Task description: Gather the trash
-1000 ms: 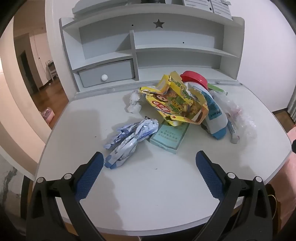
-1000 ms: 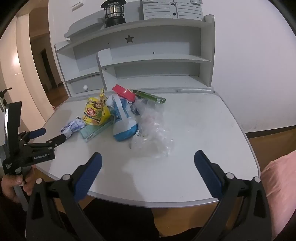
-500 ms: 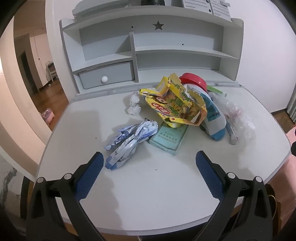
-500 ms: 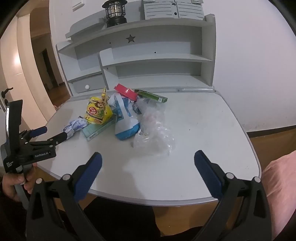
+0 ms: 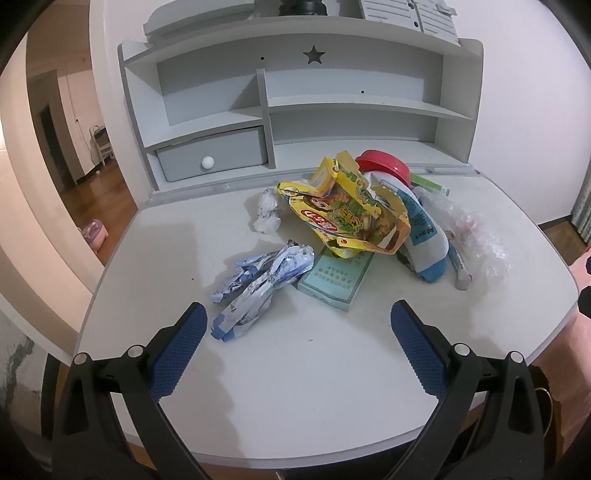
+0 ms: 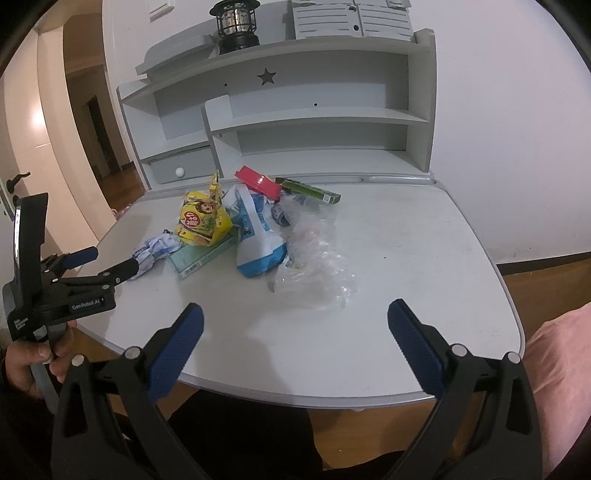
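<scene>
The left hand-held gripper (image 5: 295, 334) is held with its jaws spread wide and nothing between them, low over the near part of the tabletop (image 5: 295, 387). Its left blue pad (image 5: 177, 349) is seen just beside the near end of a crumpled blue-and-white wrapper (image 5: 258, 288), though contact cannot be told. The right hand-held gripper (image 6: 293, 338) is likewise released and empty, above the near edge, with bare surface between its pads.

In the right wrist view the left tool is seen from the side, gripped by a hand (image 6: 33, 362) at the lower left.

The trash is gathered in a loose heap at the middle of the tabletop. Beside the wrapper a flat pale green box (image 5: 334, 277) is laid, partly covered by a torn yellow snack bag (image 5: 347, 218). A small white paper ball (image 5: 267, 216) is found behind and left of the bag. To the right, a white and blue pouch (image 5: 424, 236) is leaned against the bag, and crumpled clear plastic (image 5: 472, 236) is spread beyond it. A red lid (image 5: 384, 168) and a narrow green box (image 6: 308, 190) are placed at the back of the heap.

Behind everything a grey shelf unit (image 5: 295, 110) with a small drawer (image 5: 210, 157) is stood, and a black lantern (image 6: 234, 24) is set on top of it
</scene>
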Demonstrator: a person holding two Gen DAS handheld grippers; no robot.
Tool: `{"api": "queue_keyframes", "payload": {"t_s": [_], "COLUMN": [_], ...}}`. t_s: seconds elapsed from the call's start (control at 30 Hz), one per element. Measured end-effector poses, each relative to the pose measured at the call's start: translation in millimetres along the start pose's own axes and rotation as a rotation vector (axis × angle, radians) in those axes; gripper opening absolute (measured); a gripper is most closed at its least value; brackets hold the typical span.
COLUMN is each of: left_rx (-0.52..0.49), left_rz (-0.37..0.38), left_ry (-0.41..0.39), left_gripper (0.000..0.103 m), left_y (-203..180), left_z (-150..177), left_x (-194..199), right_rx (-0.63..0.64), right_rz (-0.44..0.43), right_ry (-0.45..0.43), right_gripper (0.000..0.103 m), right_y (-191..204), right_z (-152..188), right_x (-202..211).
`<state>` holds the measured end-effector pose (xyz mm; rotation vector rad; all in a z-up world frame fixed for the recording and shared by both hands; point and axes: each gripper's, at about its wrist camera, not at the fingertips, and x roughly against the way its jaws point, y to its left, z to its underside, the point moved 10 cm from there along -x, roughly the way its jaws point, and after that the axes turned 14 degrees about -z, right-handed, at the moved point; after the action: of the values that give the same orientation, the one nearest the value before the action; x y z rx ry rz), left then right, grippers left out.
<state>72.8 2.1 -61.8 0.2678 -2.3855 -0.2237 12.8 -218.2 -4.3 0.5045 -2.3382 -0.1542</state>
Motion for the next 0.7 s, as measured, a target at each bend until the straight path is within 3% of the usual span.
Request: {"api": "queue_keyframes", "payload": {"t_s": [0.7], "left_rx": [-0.012], "left_rz": [0.002], "left_ry": [0.006], "left_gripper": [0.097], "left_y": [-0.7], "left_z": [3.4], "left_x": [-2.0], "right_rx": [0.004], "right_rz": [-0.005], "right_ry": [0.008], "right_gripper": [0.096], "right_y": [3.9], "right_z": [0.5], "right_x": [0.1]}}
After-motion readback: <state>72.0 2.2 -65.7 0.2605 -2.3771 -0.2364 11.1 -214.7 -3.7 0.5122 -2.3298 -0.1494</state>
